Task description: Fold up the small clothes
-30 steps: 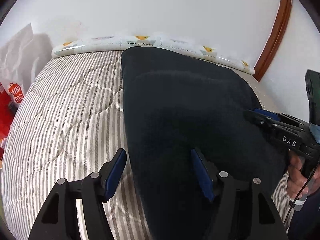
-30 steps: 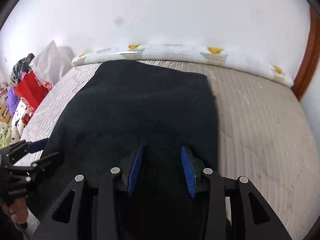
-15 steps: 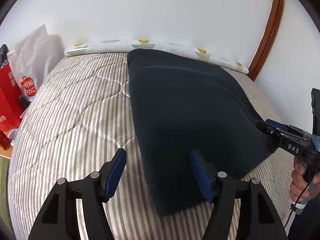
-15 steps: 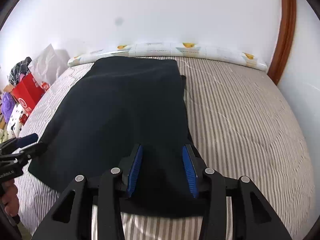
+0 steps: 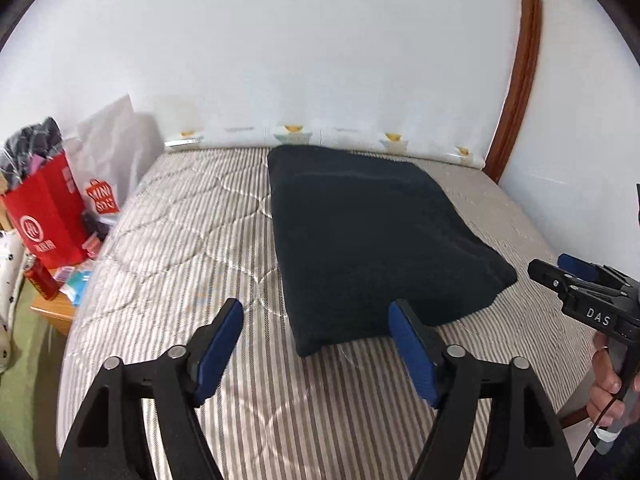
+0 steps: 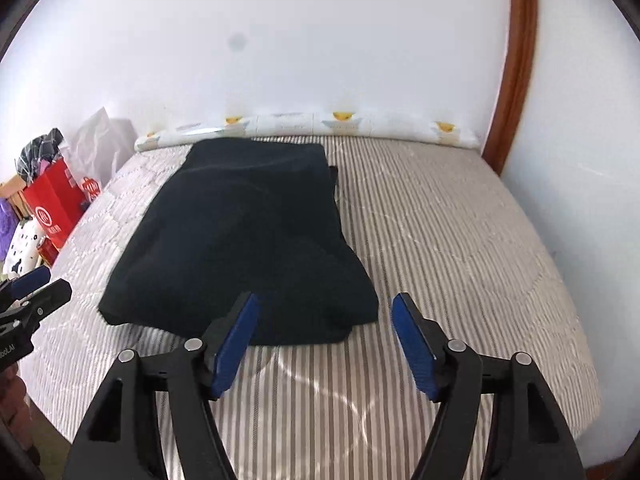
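A dark navy garment lies folded in a rough rectangle on the striped mattress, its far edge near the wall. My left gripper hovers just short of the garment's near left corner. Its jaws are opening and no cloth is between the blue pads. In the right wrist view the same garment lies ahead and to the left. My right gripper hangs over its near right corner, jaws opening, with no cloth between them. Each gripper appears in the other's view, the right gripper and the left gripper.
A long white bolster with yellow prints runs along the wall at the bed's far edge. Red shopping bags and a white bag stand left of the bed above a wooden stand. A brown door frame rises at right. A person's hand holds the right gripper.
Both grippers have drawn back and up from the garment toward the bed's near edge. The right jaws have widened and let the cloth go. The garment has settled flat on the mattress.
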### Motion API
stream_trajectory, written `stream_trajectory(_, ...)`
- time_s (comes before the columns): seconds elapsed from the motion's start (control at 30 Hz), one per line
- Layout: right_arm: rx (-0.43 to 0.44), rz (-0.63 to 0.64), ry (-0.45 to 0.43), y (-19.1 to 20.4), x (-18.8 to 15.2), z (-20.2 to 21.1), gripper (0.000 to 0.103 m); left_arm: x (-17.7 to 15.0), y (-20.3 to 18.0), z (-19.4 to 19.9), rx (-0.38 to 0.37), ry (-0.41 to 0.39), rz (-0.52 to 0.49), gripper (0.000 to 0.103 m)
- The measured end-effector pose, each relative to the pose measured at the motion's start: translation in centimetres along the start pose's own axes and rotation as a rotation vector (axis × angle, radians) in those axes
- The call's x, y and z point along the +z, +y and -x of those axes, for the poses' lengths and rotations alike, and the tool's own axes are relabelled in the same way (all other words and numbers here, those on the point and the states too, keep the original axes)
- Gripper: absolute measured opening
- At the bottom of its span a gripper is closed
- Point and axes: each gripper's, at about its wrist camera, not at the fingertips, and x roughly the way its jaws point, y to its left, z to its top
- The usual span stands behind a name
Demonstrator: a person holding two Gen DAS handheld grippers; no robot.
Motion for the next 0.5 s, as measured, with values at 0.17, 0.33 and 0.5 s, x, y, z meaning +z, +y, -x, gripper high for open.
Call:
stream_trajectory(0.17, -0.019, -0.035, -0.057, -0.1, -1.1, 4.1, 0.094, -0.9, -0.9, 3.0, 0.029, -0.037, -0.003, 0.085)
stream_trajectory(0.33, -0.056, -0.034, -0.086, -0.1, -2.3, 7.3, 0.098, -1.7, -1.7, 4.6, 0.034, -0.040, -0.011, 0.087)
stream_trajectory(0.5, -0.063, -0.045, -0.103, -0.7, -3.2, 9.4, 0.098, -2.3, -2.4, 6.2, 0.042, -0.069, -0.019, 0.087)
